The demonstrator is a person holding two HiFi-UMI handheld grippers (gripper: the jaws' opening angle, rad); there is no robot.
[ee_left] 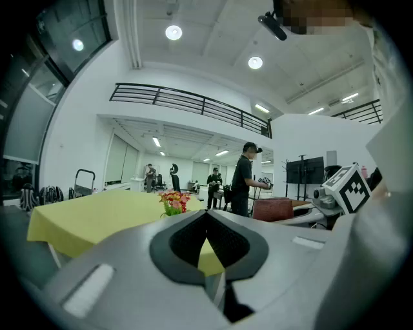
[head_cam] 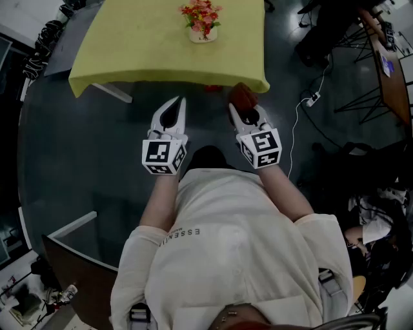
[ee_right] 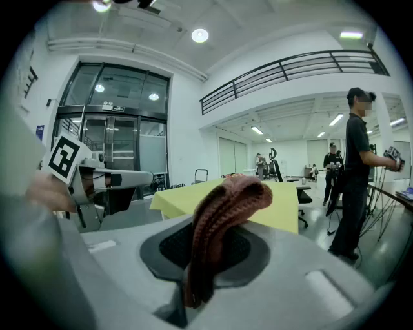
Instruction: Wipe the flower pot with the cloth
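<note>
Two grippers are held side by side short of the near edge of the table (head_cam: pixel 148 45), which has a yellow cover.

1. Left gripper (head_cam: pixel 175 103): its jaws are pressed together with nothing between them. It points level toward the table.
2. Right gripper (head_cam: pixel 245 111): its jaws pinch the cloth (head_cam: pixel 243 97), a brown knitted piece. A fold of it rises above the jaw tips and flops forward. This gripper tips slightly downward.
3. Flower pot (head_cam: pixel 202 35): it stands upright near the far edge of the table, with red and orange flowers (head_cam: pixel 201 14) above its rim. It is well apart from both grippers.

Key relation: in the head view the flower pot lies ahead of the grippers, on a line between them. From the cloth it is forward and somewhat to the left. Neither gripper is clearly nearer, but only the right one carries the wiping material. In the right gripper view the raised cloth covers the centre of the table, and the flower pot cannot be made out there.

Judgement: wiping has not begun. The next move calls for carrying the right gripper forward over the table and inward to the left, to bring the cloth against the pot's side. The empty left gripper is placed to steady the pot from the other side.
</note>
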